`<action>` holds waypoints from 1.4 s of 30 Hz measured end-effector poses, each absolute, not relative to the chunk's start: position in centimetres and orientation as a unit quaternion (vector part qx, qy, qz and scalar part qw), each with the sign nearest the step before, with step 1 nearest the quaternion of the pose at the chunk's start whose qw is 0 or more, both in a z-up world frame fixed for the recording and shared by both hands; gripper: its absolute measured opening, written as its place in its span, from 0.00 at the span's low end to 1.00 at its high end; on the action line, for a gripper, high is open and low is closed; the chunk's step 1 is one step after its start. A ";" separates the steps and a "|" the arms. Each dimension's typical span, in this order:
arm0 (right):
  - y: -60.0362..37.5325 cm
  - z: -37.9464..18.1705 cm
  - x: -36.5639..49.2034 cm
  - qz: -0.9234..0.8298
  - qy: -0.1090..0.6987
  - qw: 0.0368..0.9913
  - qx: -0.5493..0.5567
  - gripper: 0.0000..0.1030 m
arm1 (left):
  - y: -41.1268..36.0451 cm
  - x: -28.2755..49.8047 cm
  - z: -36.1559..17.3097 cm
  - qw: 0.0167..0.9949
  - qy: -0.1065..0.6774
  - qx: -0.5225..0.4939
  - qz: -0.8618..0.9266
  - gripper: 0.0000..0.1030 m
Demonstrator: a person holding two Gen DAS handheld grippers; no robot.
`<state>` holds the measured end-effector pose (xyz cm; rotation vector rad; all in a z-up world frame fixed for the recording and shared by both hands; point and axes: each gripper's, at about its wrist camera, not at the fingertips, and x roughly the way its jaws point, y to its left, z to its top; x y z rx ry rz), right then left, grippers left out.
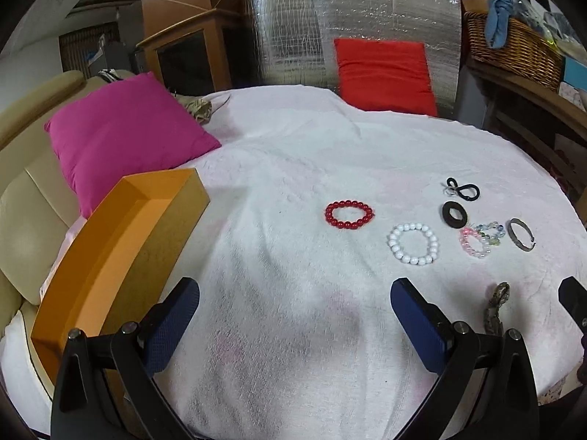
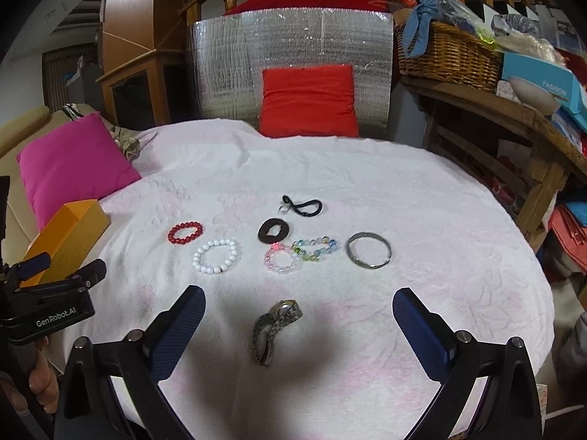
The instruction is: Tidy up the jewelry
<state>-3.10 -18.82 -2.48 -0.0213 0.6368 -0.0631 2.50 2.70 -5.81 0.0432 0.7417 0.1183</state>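
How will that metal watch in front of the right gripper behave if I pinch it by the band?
The watch has a linked metal band lying curled on the white cloth, so it will probably hang floppy rather than hold its shape. The polished links look slippery against the open right gripper's pads. It is likely heavier than the white bead bracelet.

Four beaded bracelets: one red, one white, one pink, one multicoloured. One metal bangle, one wristwatch, one dark ring, one black hair tie, one orange box, two cushions: pink, red.
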 end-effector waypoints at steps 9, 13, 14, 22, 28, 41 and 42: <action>-17.7 -3.1 -2.2 -0.023 0.324 0.946 -0.017 1.00 | 3.0 2.8 -5.8 0.931 0.360 0.021 0.062 1.00; -17.7 -3.2 -2.1 -0.022 0.327 0.945 -0.012 1.00 | 3.4 2.8 -5.6 0.931 0.359 0.018 0.063 1.00; -17.7 -3.2 -2.0 -0.022 0.328 0.944 -0.012 1.00 | 3.5 2.7 -5.6 0.931 0.358 0.017 0.064 1.00; -17.2 -3.4 -1.8 -0.022 0.331 0.943 -0.019 1.00 | 4.1 2.6 -5.4 0.932 0.355 0.016 0.069 1.00; -16.9 -3.5 -1.7 -0.020 0.332 0.943 -0.019 1.00 | 4.3 2.6 -5.4 0.932 0.355 0.015 0.071 1.00; -16.0 -3.7 -1.4 -0.013 0.335 0.942 -0.023 1.00 | 5.2 2.5 -5.2 0.933 0.351 0.011 0.078 1.00; -15.9 -3.8 -1.4 -0.012 0.335 0.942 -0.024 1.00 | 5.2 2.4 -5.2 0.933 0.351 0.010 0.078 1.00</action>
